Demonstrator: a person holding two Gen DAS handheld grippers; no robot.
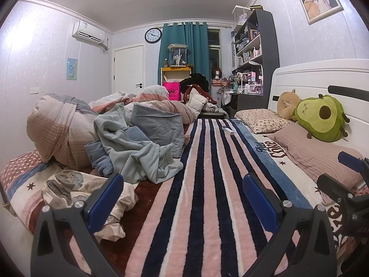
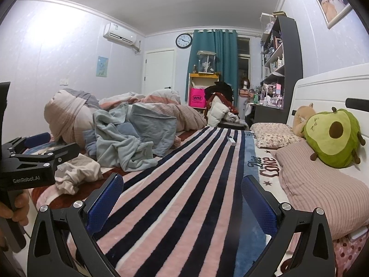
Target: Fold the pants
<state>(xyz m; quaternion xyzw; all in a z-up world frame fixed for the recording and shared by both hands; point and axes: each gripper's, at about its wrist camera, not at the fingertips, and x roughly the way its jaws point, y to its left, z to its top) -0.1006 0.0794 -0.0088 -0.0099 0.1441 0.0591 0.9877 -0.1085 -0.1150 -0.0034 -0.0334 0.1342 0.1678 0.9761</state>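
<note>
1. Folding has not begun, as I judge it: nothing lies flat on the striped blanket.
2. I cannot tell which garment is the pants; likeliest the printed bundle at lower left, or something in the blue-grey clothes pile at centre left.
3. My left gripper has jaws spread wide, holding nothing.
4. My right gripper likewise: jaws spread, empty, above the blanket.
</note>
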